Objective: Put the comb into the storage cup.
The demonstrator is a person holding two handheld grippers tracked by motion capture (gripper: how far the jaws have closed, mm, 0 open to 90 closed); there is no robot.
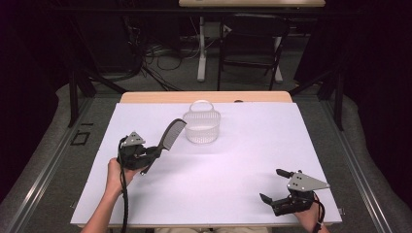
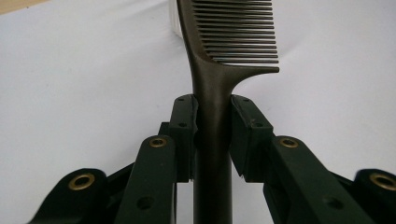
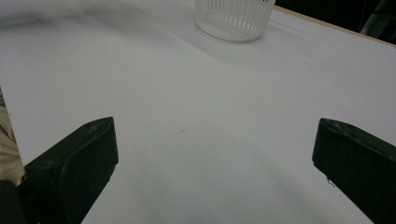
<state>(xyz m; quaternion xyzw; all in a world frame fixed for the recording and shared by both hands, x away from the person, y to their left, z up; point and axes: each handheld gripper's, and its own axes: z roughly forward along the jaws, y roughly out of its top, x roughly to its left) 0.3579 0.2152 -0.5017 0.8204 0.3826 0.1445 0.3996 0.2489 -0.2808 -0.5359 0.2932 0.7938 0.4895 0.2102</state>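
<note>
Comb (image 1: 171, 134) lifted off table, handle pinched between left gripper (image 2: 213, 122) jaws, toothed end up just beside white basket (image 1: 201, 127). Not yet in basket; drop-in left. Right gripper (image 1: 276, 186) spread wide, idle near table's front corner.

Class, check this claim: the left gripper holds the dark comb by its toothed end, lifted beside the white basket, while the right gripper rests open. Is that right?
Not quite. The left gripper clamps the comb by its handle, not its teeth; the left gripper view shows this. It is lifted beside the white basket, and the right gripper rests open.
</note>
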